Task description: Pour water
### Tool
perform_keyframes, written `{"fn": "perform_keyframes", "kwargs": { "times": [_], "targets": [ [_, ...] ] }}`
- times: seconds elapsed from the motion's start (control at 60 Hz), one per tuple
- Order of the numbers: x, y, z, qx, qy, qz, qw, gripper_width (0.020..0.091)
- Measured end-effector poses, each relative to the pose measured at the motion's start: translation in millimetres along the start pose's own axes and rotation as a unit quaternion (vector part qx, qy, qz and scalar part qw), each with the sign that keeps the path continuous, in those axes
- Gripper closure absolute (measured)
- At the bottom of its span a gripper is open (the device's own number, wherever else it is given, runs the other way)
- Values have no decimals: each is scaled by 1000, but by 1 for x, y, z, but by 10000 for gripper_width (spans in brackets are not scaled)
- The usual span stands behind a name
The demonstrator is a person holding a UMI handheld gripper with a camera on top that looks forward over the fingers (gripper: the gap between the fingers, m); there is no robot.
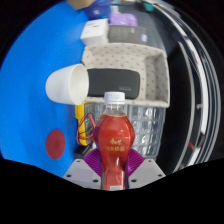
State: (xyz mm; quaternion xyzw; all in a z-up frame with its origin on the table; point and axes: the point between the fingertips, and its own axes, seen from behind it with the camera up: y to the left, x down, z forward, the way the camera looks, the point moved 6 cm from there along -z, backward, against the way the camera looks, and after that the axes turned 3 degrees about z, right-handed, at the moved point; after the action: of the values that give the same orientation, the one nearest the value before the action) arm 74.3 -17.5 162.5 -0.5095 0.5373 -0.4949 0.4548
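A bottle of red drink (113,140) with a white cap and a red label stands upright between the fingers of my gripper (113,165). Both purple pads (93,158) press against its lower sides, so the gripper is shut on it. A white paper cup (69,85) lies on its side up and to the left of the bottle's cap, its open mouth facing left, over the blue surface (35,100). The bottle's base is hidden between the fingers.
A clear plastic basket (150,120) stands right behind the bottle. Beyond it is a beige and grey box-like seat (125,75). A red round mark (55,146) sits on the blue surface at the left. Dark rails run down the right side.
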Motion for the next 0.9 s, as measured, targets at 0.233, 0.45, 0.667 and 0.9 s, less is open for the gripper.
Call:
{"fn": "perform_keyframes", "kwargs": {
  "times": [0.233,0.45,0.667,0.9],
  "targets": [
    [-25,-9,23,32,-3,-212,977,835],
    [-46,-16,33,70,-9,-305,950,836],
    [-43,-6,34,65,-9,-318,946,834],
    [-26,-17,23,32,-5,-53,998,833]
  ]
}}
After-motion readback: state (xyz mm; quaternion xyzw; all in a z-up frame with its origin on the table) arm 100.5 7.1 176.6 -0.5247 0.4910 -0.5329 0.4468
